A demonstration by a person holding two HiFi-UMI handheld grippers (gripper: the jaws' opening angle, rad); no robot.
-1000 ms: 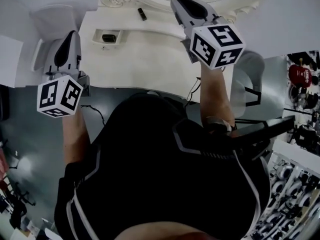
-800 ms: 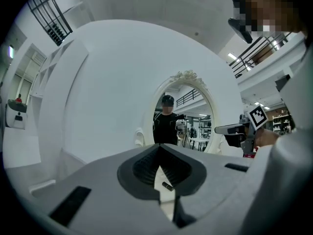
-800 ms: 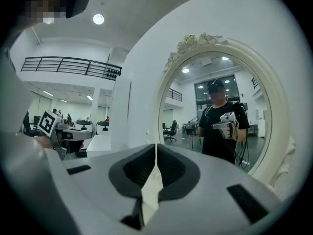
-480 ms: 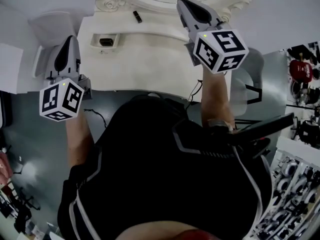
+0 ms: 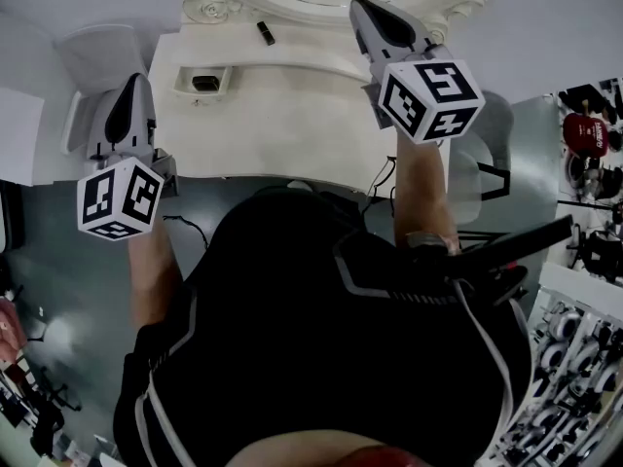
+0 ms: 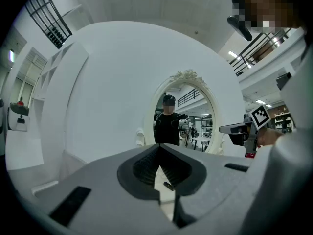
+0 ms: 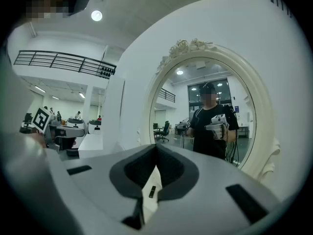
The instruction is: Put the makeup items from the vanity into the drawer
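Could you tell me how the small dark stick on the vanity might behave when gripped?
The stick looks small and slim, so it is probably light. It lies flat on the smooth vanity; if round, it may roll or skid when nudged.

I can't read any words or numbers here. The cube (image 5: pixel 118 198) on the left gripper (image 5: pixel 134 84) and the cube (image 5: pixel 429 100) on the right gripper (image 5: pixel 364 6) only have black and white square patterns on them (one side of the right cube looks a bit like a 5, but it is just blocks). A red thing (image 5: pixel 584 131) at the right edge of the head view has white print, too small to read.
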